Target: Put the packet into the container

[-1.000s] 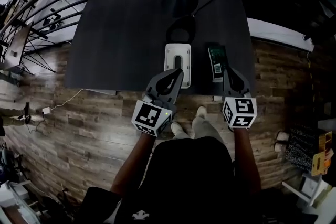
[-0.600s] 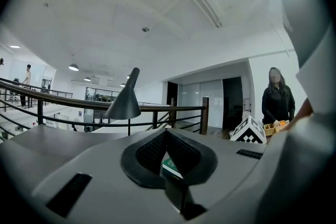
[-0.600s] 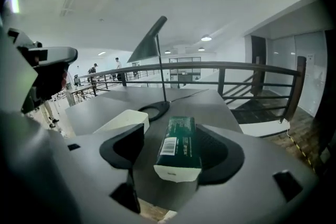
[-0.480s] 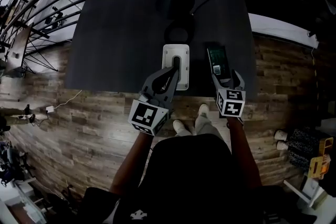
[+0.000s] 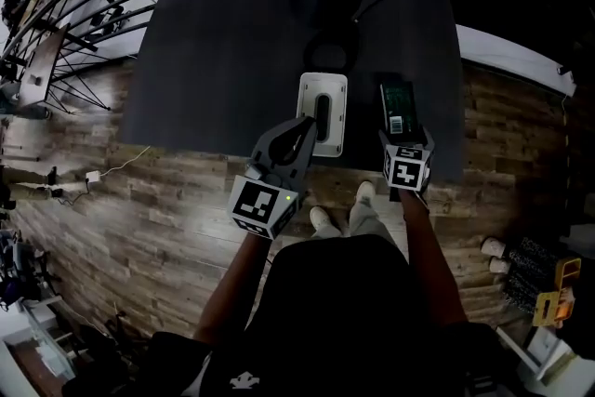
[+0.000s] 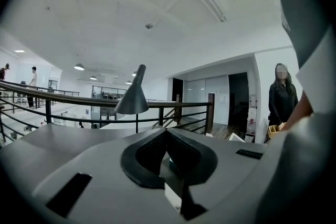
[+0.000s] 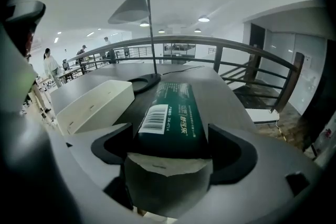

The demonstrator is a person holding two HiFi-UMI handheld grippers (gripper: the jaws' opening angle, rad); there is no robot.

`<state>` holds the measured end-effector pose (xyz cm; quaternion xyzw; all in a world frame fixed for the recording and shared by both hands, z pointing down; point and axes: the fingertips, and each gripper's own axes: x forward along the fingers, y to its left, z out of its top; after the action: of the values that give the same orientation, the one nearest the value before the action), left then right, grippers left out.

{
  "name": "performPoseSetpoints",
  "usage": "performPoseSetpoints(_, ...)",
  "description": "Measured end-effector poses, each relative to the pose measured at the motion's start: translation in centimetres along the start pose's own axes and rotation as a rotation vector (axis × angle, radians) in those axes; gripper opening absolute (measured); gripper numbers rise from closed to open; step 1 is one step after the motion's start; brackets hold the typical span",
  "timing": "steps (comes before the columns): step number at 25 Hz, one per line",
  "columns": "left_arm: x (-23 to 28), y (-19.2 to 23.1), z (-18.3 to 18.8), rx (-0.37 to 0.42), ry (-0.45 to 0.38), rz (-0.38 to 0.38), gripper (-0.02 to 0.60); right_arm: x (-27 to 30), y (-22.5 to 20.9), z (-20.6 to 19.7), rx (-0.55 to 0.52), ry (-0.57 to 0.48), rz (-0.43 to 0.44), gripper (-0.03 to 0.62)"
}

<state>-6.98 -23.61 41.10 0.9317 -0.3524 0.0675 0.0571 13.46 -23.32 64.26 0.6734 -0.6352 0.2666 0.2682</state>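
- The packet (image 7: 173, 113) was judged light and soft, best pinched across its near end.
- The right gripper (image 7: 170, 152) had just been opened wide round that end.
- The left gripper (image 6: 167, 152) was pressed together, empty.

Left gripper (image 5: 310, 127) points nearly level, jaws pressed together, left forearm (image 5: 244, 274) stretched out behind it. Right gripper (image 5: 405, 144) tilts steeply down on a straight right forearm (image 5: 423, 246); its jaws have just been opening and stand wide, the packet (image 7: 170, 113) between them
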Motion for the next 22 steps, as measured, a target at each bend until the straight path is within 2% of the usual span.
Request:
performPoseSetpoints(12,-0.3,0.4,-0.4,-0.018,-0.004,0.048,0.006,2.5,-0.5,-0.9,-0.036,0.11,-0.029,0.428)
performPoseSetpoints(19,-0.6,0.9,-0.3,-0.023,-0.011,0.075,0.006,2.6,-0.3,-1.0,-0.047,0.162,-0.006,0.428)
performPoseSetpoints(22,-0.6,0.6,0.2,-0.016,-0.034,0.056,0.006,2.4,-0.4,-0.7,-0.095,0.167,-0.001,0.396)
